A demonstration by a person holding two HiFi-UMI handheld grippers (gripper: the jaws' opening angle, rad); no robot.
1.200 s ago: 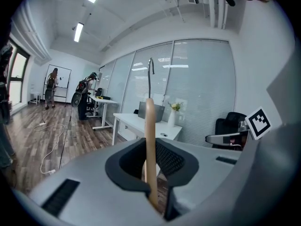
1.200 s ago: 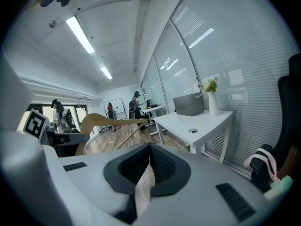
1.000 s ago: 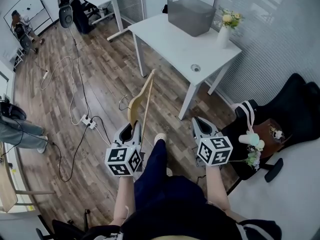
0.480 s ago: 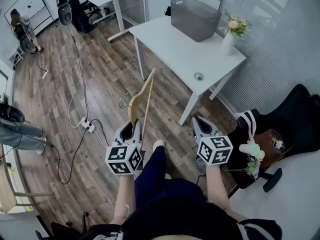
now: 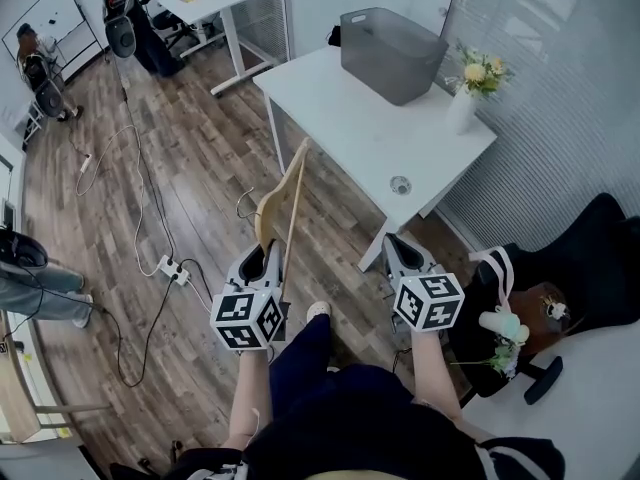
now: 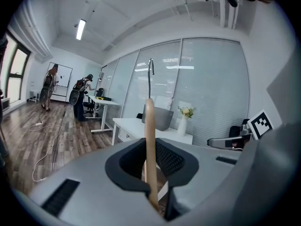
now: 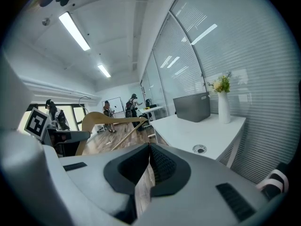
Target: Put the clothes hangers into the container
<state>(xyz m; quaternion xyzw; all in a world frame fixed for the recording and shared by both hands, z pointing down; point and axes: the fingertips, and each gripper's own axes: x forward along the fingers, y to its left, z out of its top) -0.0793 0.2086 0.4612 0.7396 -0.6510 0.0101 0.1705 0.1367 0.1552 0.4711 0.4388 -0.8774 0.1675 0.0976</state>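
Low in the frame, the left gripper [image 5: 268, 256] pinches a wooden hanger [image 5: 284, 190] while the right gripper [image 5: 394, 242] sits closed and empty.

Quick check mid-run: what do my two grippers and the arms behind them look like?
The left gripper and right gripper both have light grey tapering shells lined with black ribbed pads. Each carries a white cube printed with black square markers. No cables show. The forearms have no sleeves over them; the person wears dark blue trousers and a dark top.
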